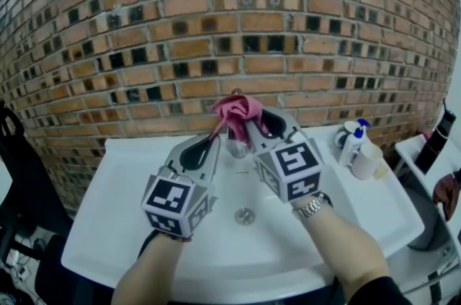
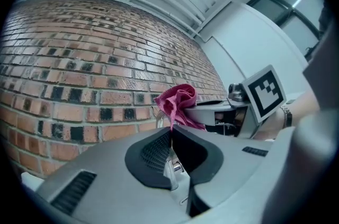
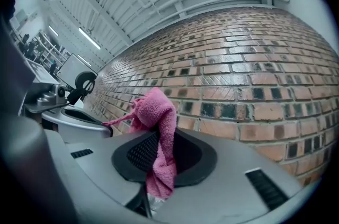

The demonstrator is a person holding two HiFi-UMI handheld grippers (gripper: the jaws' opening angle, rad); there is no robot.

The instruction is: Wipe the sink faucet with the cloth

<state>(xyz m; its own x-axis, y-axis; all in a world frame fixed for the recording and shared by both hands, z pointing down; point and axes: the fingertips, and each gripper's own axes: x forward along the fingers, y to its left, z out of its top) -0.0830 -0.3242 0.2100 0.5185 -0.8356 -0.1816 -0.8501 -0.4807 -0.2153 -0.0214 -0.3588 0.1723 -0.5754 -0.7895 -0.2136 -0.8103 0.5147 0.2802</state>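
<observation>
A pink cloth (image 1: 238,111) is bunched over the top of the chrome faucet (image 1: 236,146) at the back of the white sink (image 1: 130,224). The faucet's top is hidden under it. My left gripper (image 1: 216,129) is shut on a thin corner of the cloth (image 2: 180,102), which rises from its jaw tips (image 2: 170,130). My right gripper (image 1: 253,125) is shut on the other side, where a fold of cloth (image 3: 159,112) hangs down between its pads (image 3: 139,151). Both grippers point at the brick wall, tips close together.
A drain (image 1: 245,215) sits in the basin below the grippers. A soap bottle (image 1: 353,141) and a cup (image 1: 367,161) stand on the sink's right ledge. The brick wall (image 1: 216,29) is directly behind the faucet. A dark chair (image 1: 14,174) is at the left.
</observation>
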